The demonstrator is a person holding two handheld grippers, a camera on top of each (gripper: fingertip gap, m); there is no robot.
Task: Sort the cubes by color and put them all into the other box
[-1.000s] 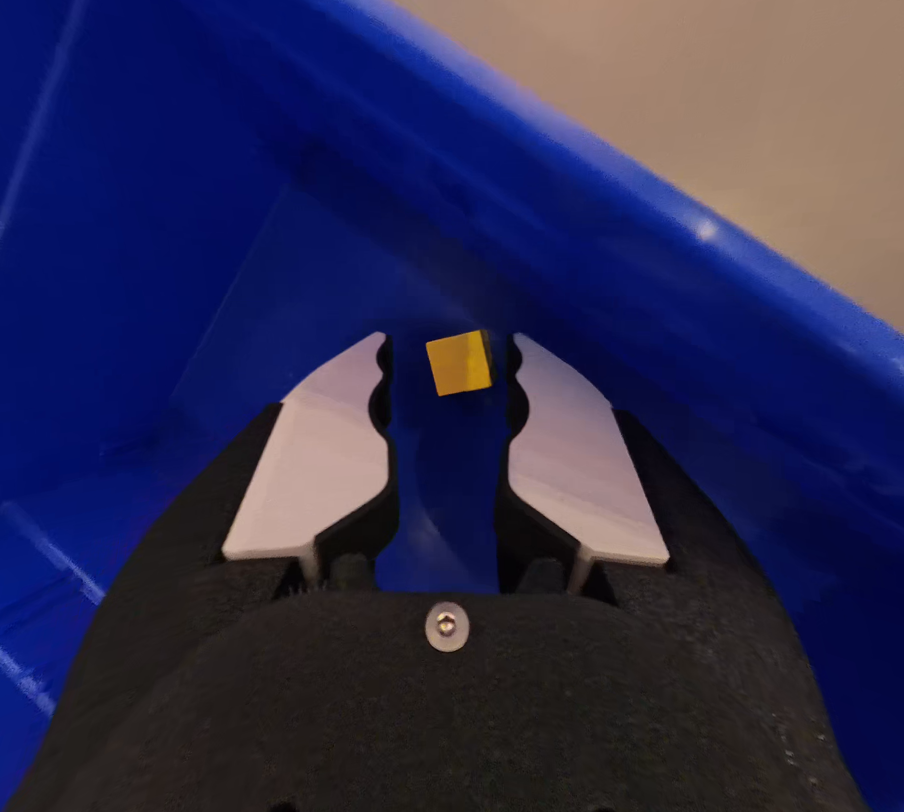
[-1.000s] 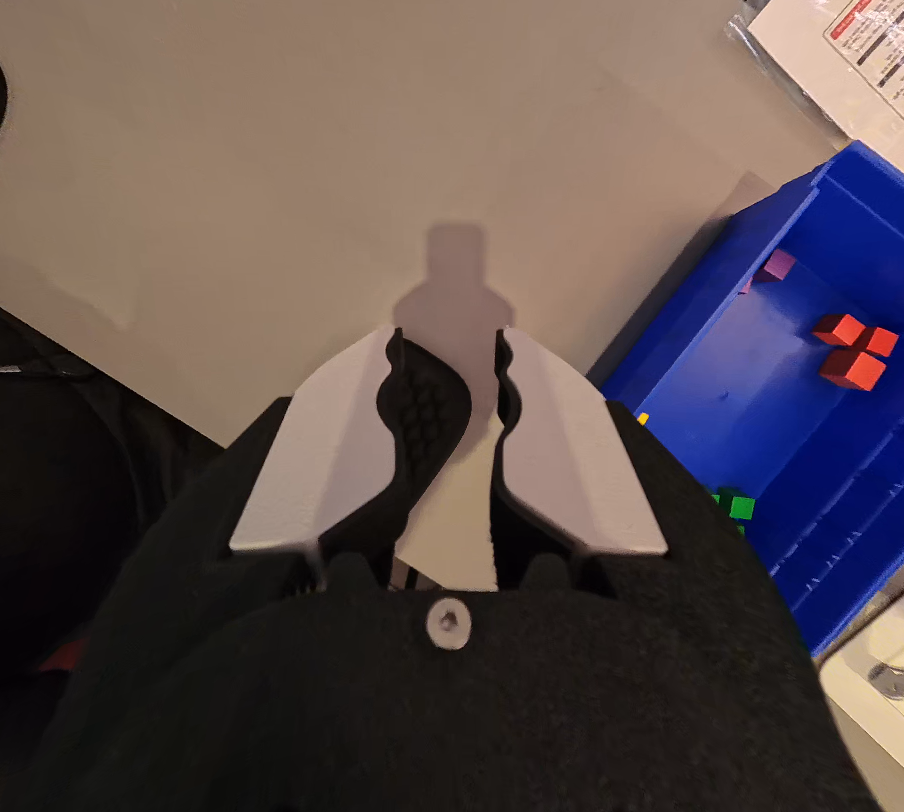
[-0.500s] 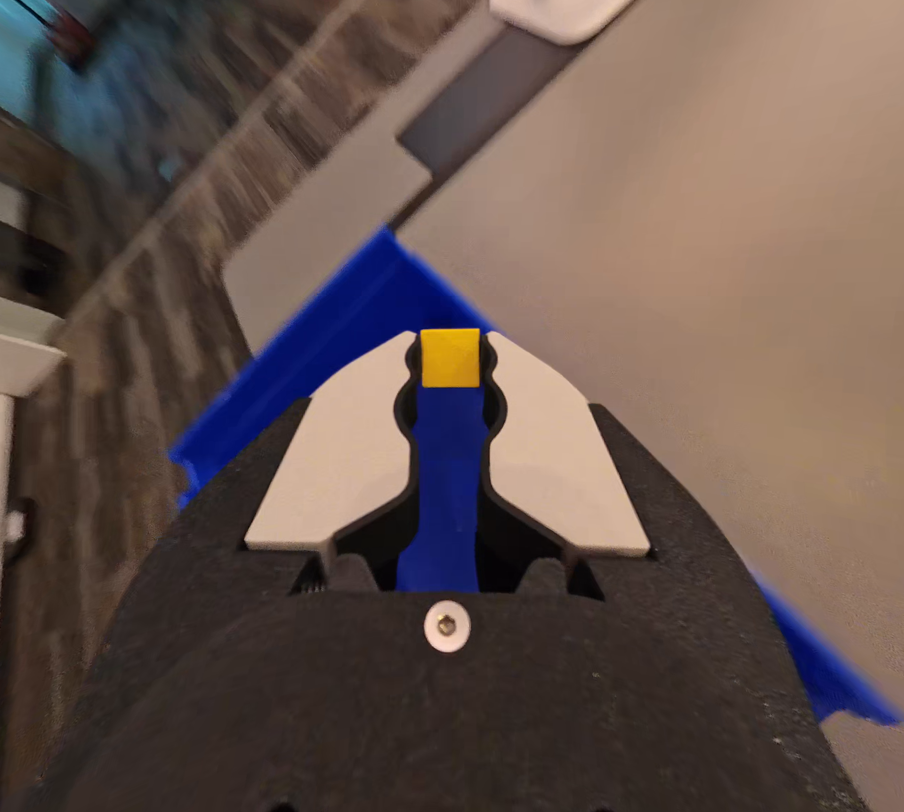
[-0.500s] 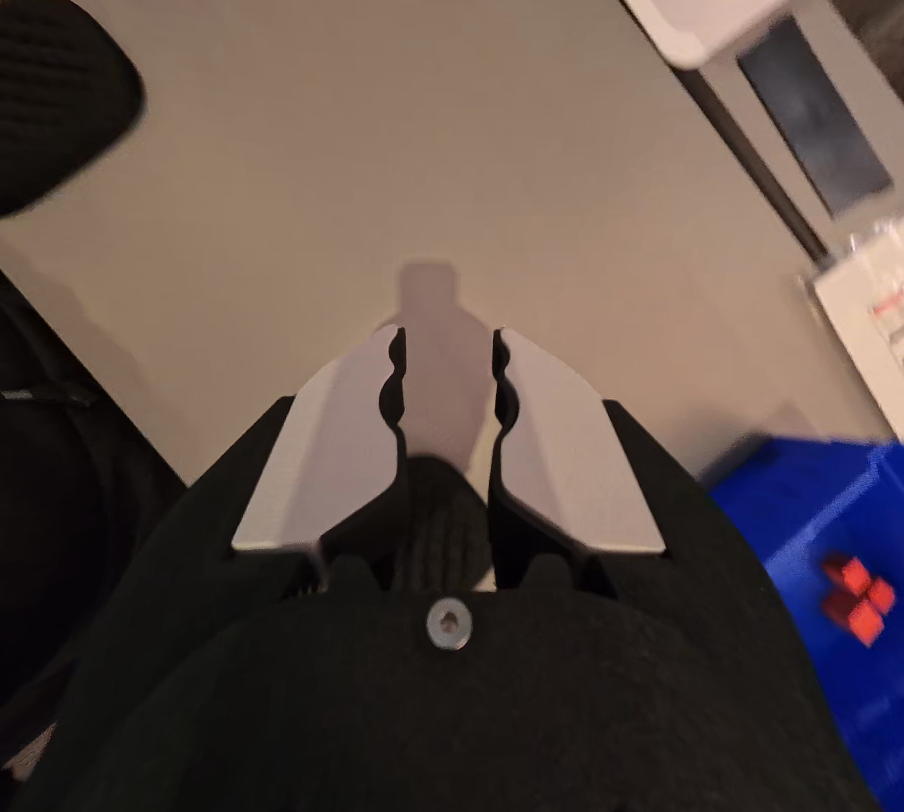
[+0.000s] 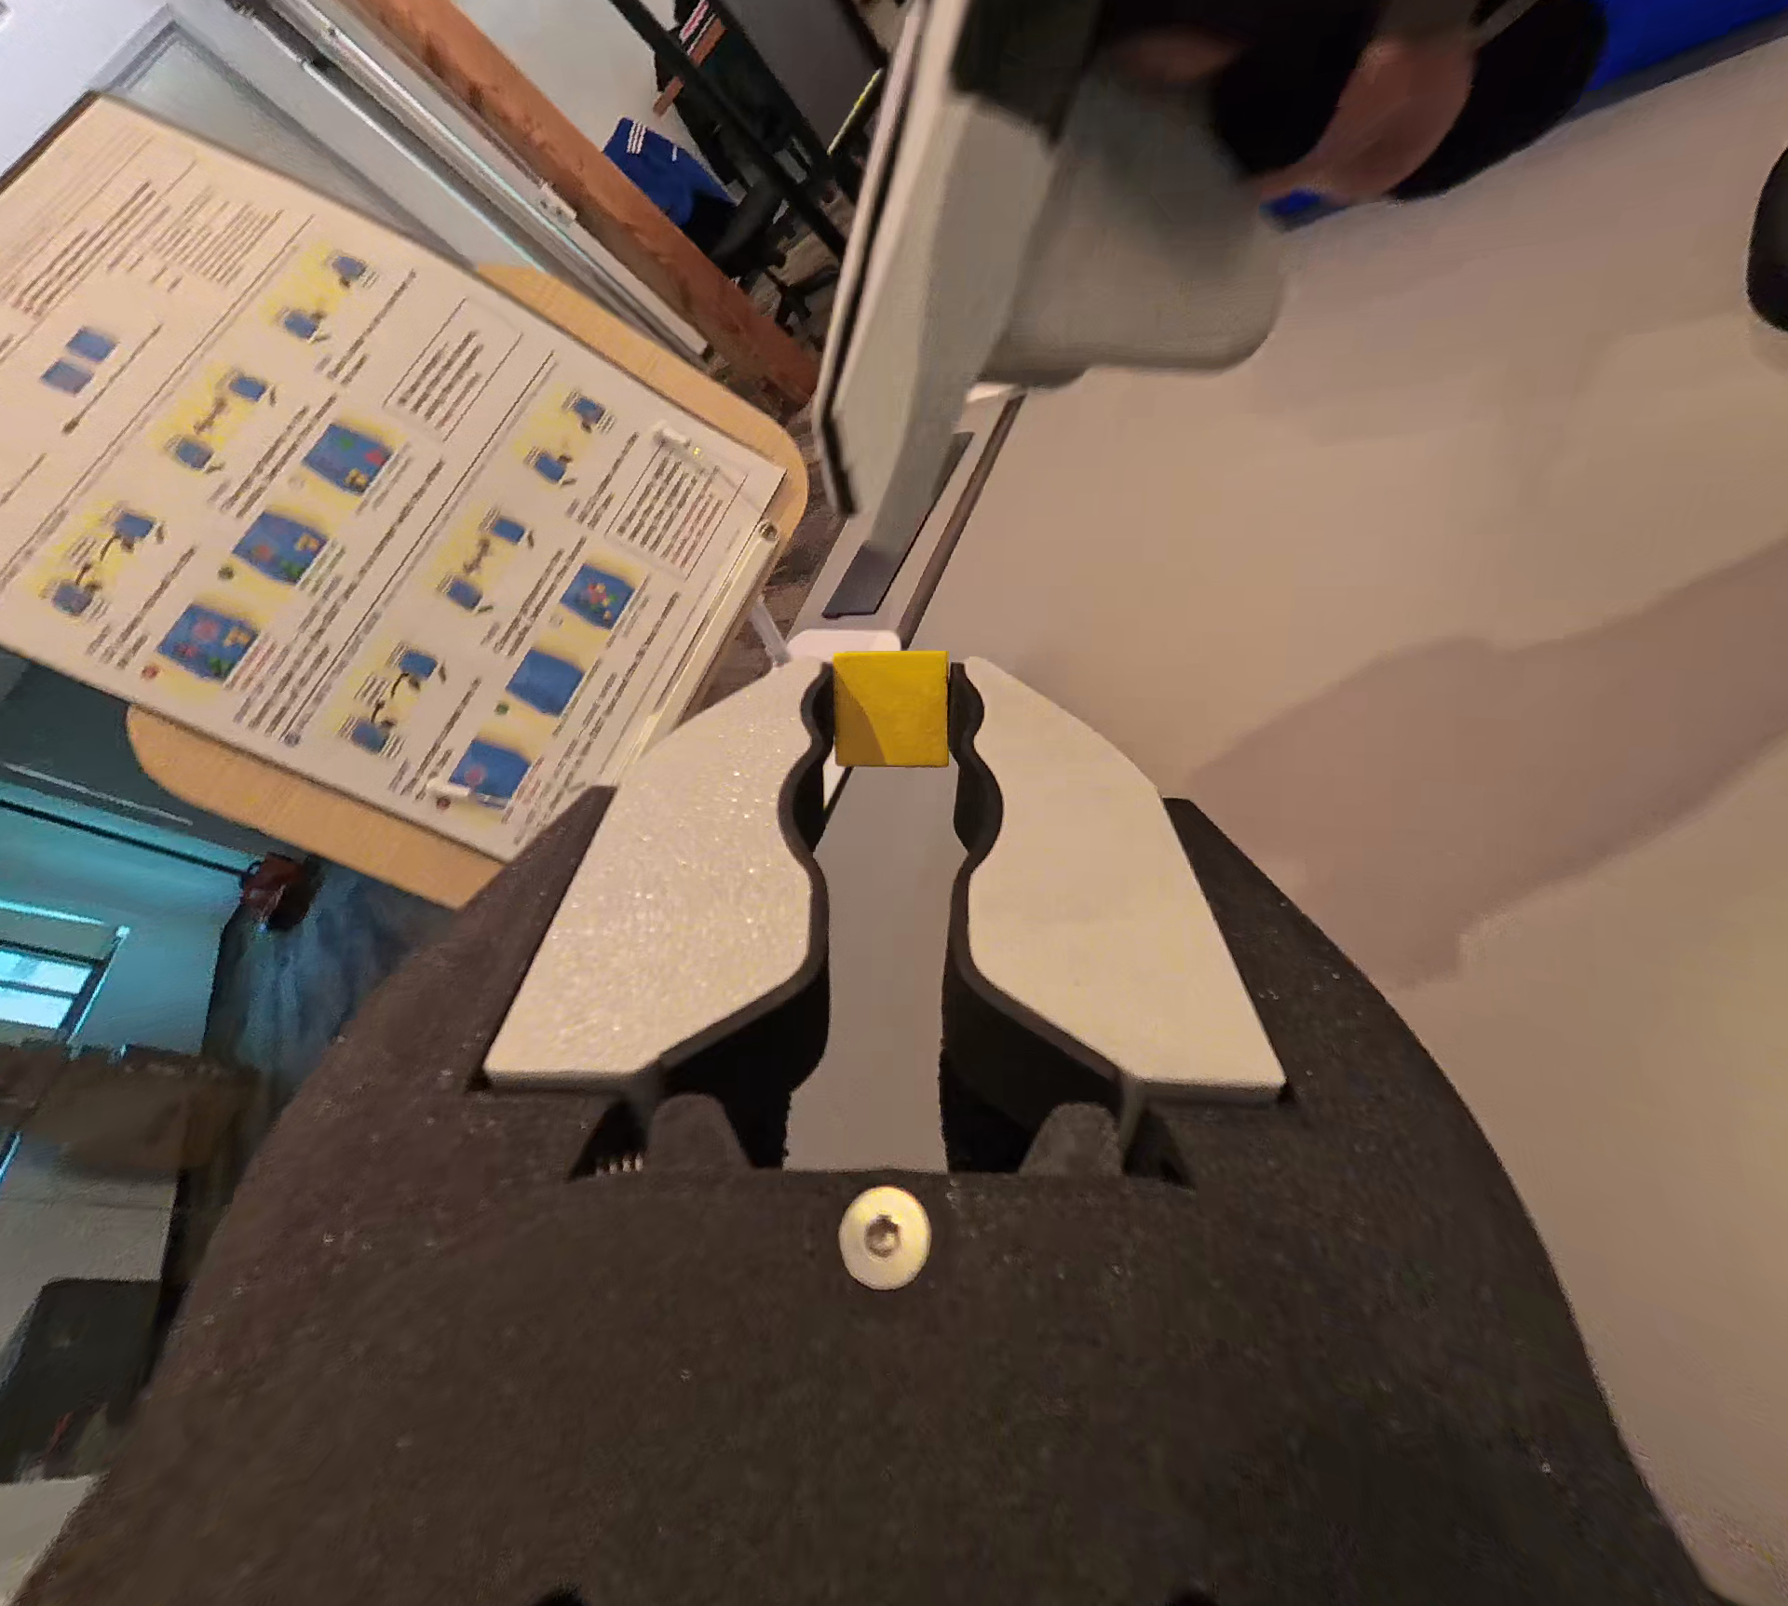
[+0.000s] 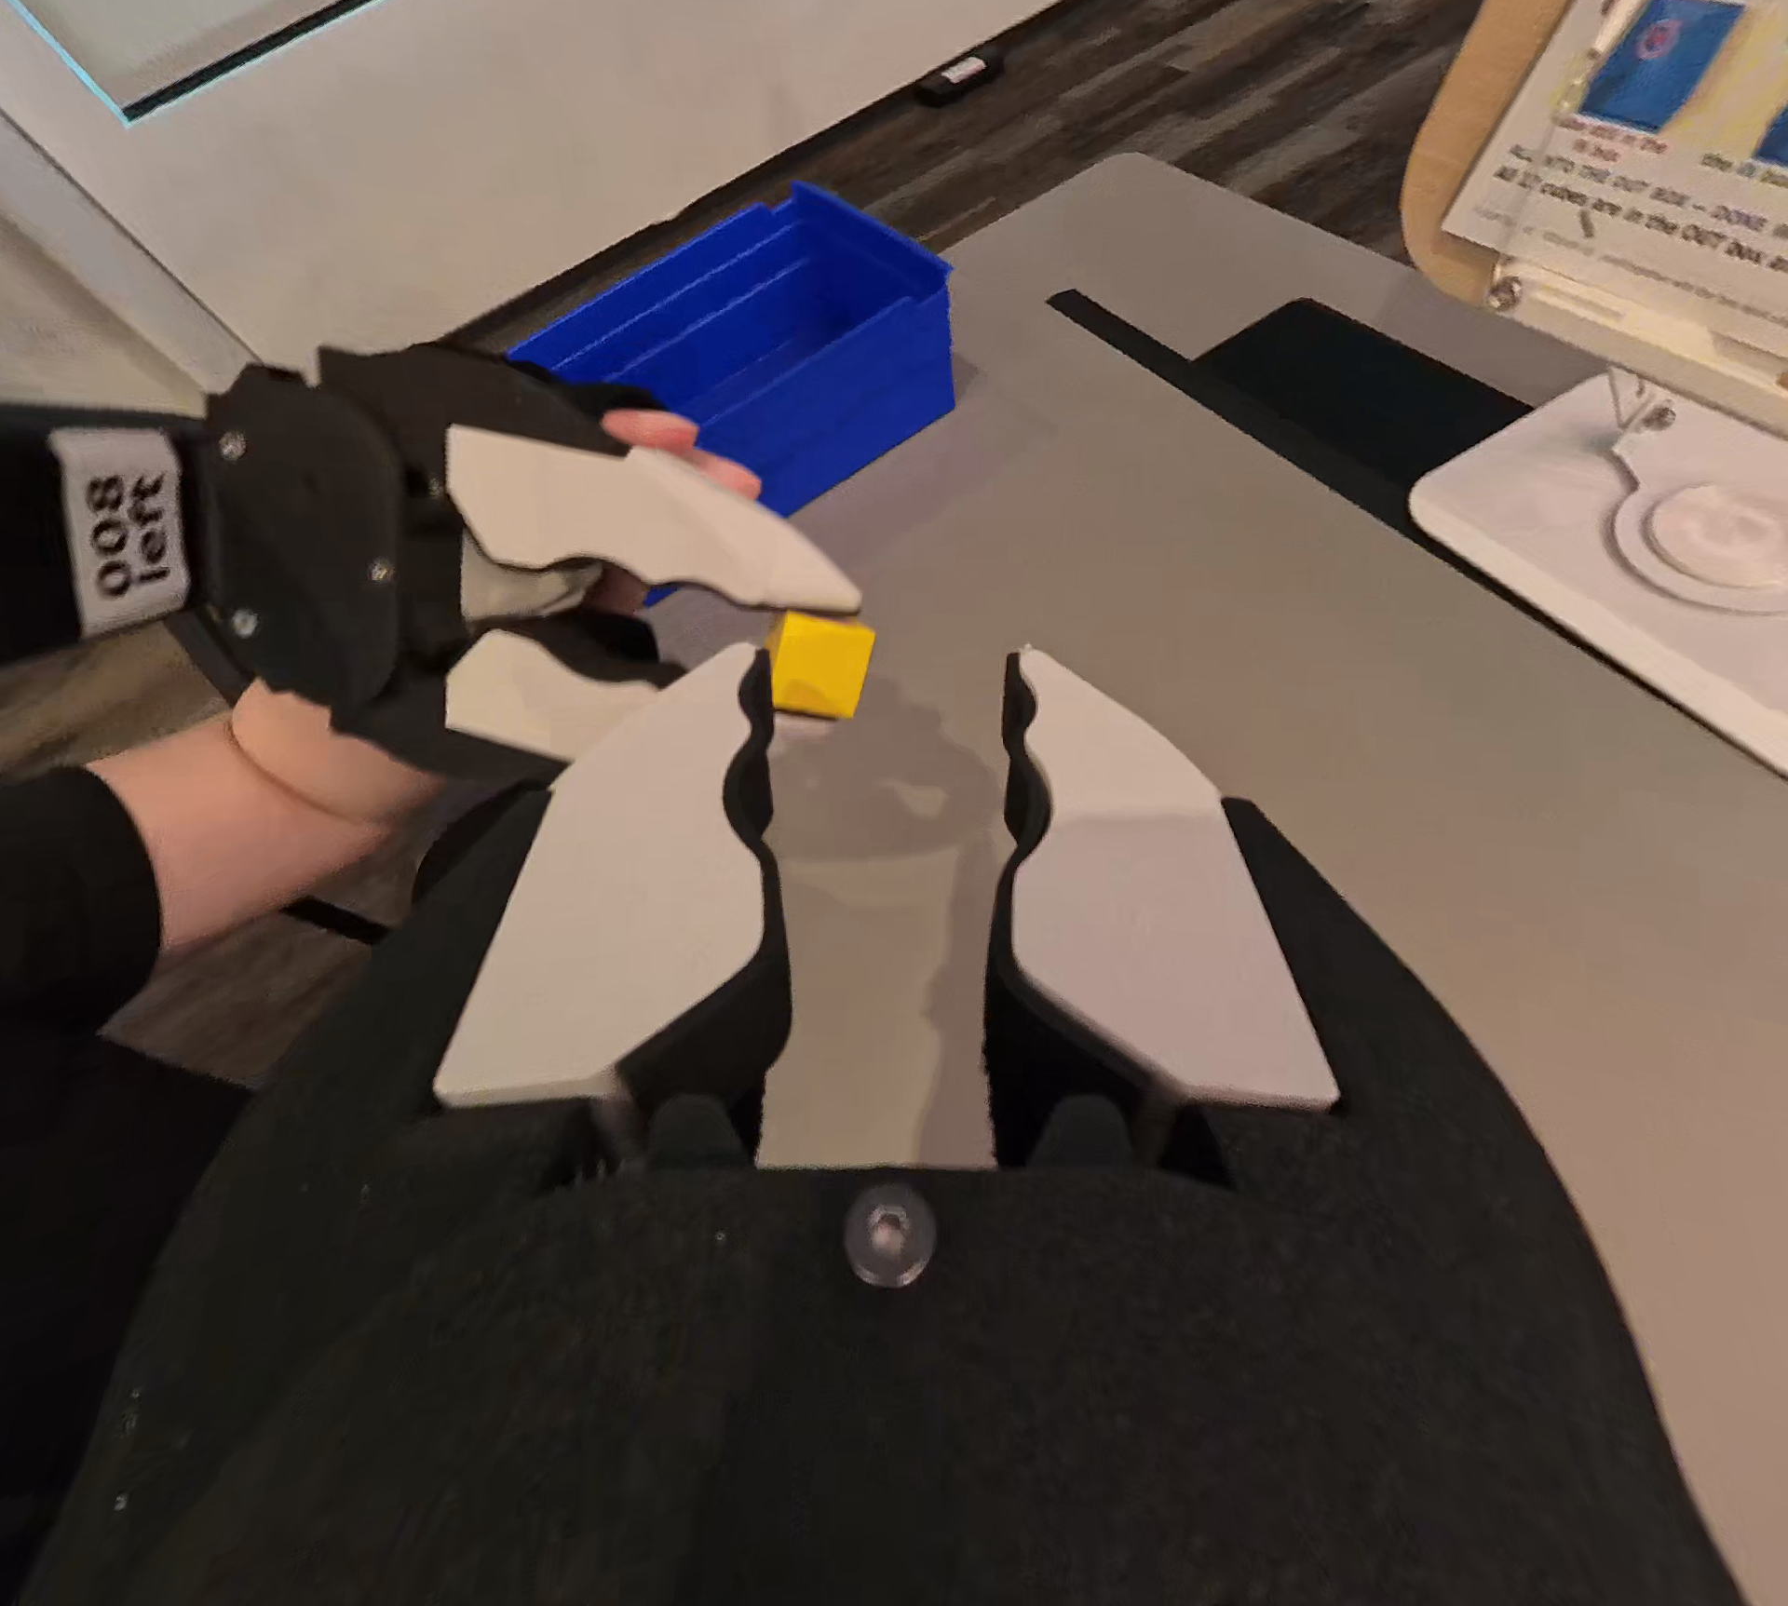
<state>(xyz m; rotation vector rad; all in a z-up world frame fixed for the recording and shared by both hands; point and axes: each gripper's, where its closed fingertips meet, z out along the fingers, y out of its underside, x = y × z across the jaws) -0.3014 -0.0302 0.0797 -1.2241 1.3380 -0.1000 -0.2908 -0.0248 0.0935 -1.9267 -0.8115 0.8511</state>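
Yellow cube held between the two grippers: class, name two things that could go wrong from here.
1. The left gripper pinches the yellow cube only at its fingertips, above the table; a bump from the open right gripper close beside it could knock it loose.
2. The blue box sits at the table edge; a dropped cube may roll to the floor.

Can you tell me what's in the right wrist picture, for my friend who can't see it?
The left gripper comes in from the left, pinching a yellow cube above a grey table. The right gripper waits open just in front of it. A blue box sits farther back on the table.
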